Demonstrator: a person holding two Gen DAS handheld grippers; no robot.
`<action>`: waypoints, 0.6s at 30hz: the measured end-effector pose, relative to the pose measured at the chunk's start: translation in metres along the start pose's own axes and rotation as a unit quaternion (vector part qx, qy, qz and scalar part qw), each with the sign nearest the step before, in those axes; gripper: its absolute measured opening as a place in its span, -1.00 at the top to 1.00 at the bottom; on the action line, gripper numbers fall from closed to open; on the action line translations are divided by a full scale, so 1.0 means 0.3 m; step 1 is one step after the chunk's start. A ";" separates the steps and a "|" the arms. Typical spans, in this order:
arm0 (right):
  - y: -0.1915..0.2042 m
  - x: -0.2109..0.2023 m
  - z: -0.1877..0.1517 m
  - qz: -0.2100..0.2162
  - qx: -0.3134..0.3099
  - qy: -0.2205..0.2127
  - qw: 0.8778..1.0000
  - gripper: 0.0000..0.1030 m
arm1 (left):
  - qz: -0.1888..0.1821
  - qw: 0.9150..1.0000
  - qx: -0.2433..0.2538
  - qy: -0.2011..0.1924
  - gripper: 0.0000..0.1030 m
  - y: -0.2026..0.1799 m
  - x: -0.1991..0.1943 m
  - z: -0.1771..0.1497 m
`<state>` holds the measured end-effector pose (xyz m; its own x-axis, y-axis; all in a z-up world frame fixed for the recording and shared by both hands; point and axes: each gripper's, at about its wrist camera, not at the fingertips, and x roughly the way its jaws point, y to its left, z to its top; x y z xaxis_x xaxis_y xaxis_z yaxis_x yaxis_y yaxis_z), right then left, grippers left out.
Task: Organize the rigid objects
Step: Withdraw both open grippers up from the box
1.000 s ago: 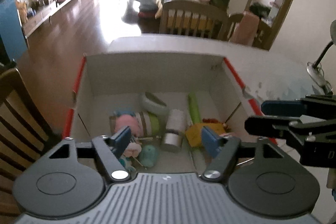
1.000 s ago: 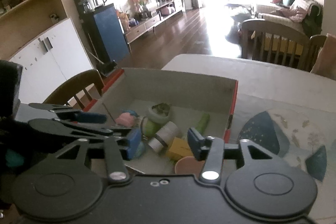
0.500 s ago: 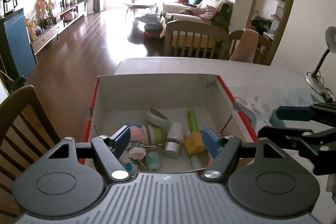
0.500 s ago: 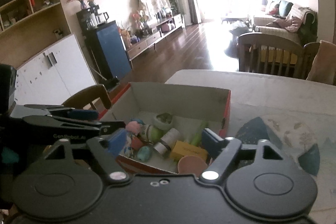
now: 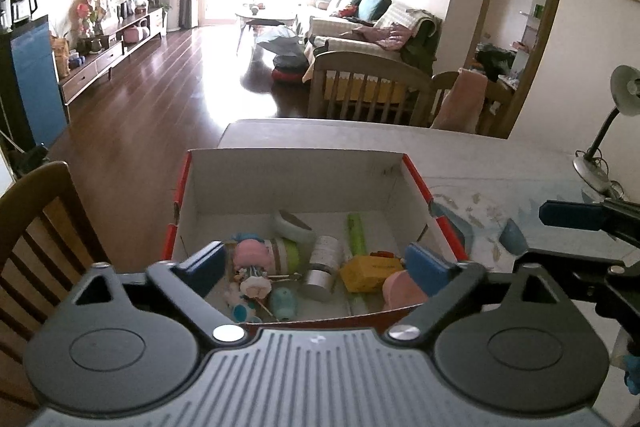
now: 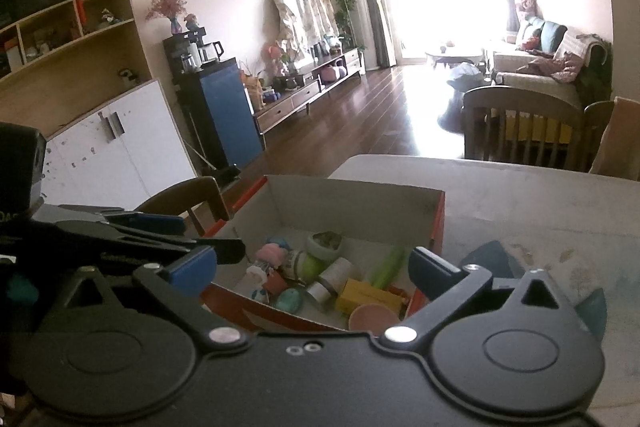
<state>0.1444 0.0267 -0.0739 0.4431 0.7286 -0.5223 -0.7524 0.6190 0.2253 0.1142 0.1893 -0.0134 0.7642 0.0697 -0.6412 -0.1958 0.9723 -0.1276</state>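
Both claws are released and carry nothing: your left gripper (image 5: 316, 267) and right gripper (image 6: 314, 273) hang side by side at the near edge of the red-sided cardboard box (image 5: 288, 183), jaws spread wide.

Every loose item lies inside that box, so the step in hand is, by my reading, choosing one piece and lifting it out cleanly. Start with what sits nearest. Just beyond your left gripper's right finger is the pink cup (image 5: 400, 291), and next to it the yellow box (image 5: 370, 273), which offers flat sides for a square pinch. Straight ahead between the fingers lie the teal egg-shaped toy (image 5: 284, 301) and the white bottle with a silver cap (image 5: 324, 263); the bottle may roll, so close across its width. Farther in, the green tube (image 5: 356, 231) and the pale green container (image 5: 292, 227) rest near the back wall. Keep the idle claw outside the box.
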 end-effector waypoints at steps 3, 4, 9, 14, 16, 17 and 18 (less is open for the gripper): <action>0.005 -0.014 -0.007 -0.008 0.002 -0.007 1.000 -0.99 | 0.007 1.000 -0.005 -0.004 -1.00 -0.002 -0.016 -0.004; 0.006 -0.019 -0.010 -0.011 0.003 -0.009 1.000 -1.00 | 0.011 1.000 -0.004 -0.006 -1.00 -0.004 -0.022 -0.006; 0.002 -0.035 -0.021 -0.022 0.012 -0.017 1.000 -1.00 | 0.020 1.000 -0.004 -0.012 -1.00 -0.008 -0.052 -0.019; 0.000 -0.041 -0.026 -0.019 0.018 -0.018 0.999 -1.00 | 0.023 1.000 -0.017 -0.006 -1.00 -0.003 -0.057 -0.034; -0.001 -0.044 -0.027 -0.019 0.017 -0.018 1.000 -1.00 | 0.029 0.999 -0.016 -0.005 -1.00 -0.005 -0.062 -0.040; -0.001 -0.044 -0.028 -0.018 0.017 -0.017 1.000 -1.00 | 0.030 0.999 -0.015 -0.006 -1.00 -0.008 -0.064 -0.043; -0.002 -0.045 -0.030 -0.017 0.017 -0.016 1.000 -1.00 | 0.031 0.999 -0.014 -0.007 -1.00 -0.012 -0.069 -0.046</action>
<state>0.1344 0.0140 -0.0745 0.4837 0.7155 -0.5041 -0.7197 0.6529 0.2361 0.0906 0.1814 -0.0100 0.7588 0.1336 -0.6375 -0.2601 0.9595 -0.1085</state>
